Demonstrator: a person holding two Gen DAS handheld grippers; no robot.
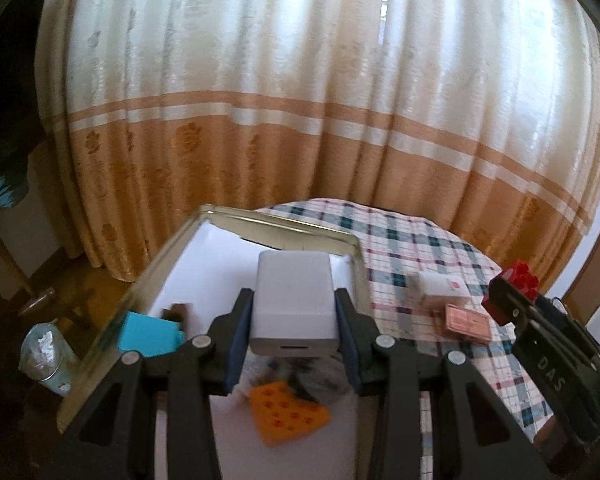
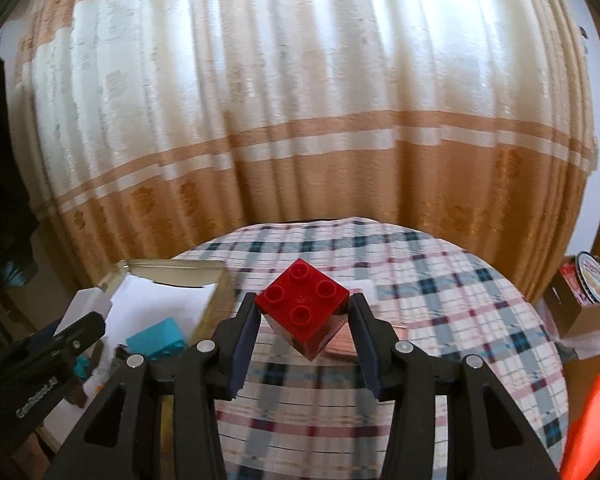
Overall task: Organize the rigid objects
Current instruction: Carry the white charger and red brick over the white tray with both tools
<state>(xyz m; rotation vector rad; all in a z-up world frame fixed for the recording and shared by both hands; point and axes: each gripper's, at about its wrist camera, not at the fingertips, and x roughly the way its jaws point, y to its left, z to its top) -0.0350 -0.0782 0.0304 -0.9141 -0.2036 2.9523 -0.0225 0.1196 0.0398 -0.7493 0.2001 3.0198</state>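
Observation:
My left gripper (image 1: 294,300) is shut on a white charger block (image 1: 294,300) and holds it above a gold metal tin (image 1: 284,226) lined with white paper. In the tin lie a teal block (image 1: 150,334), an orange studded piece (image 1: 286,412) and a dark item. My right gripper (image 2: 302,312) is shut on a red studded brick (image 2: 302,312), held above the checked tablecloth (image 2: 440,312). The right gripper and its brick (image 1: 518,280) show at the right of the left wrist view. The tin (image 2: 176,268) and the left gripper (image 2: 82,320) show at the left of the right wrist view.
On the cloth right of the tin lie a small white box (image 1: 440,288) and a pink flat card box (image 1: 466,322). A cardboard box (image 2: 584,300) stands off the table at the right. A plastic jar (image 1: 48,354) stands on the floor at the left. A curtain (image 1: 300,100) hangs behind.

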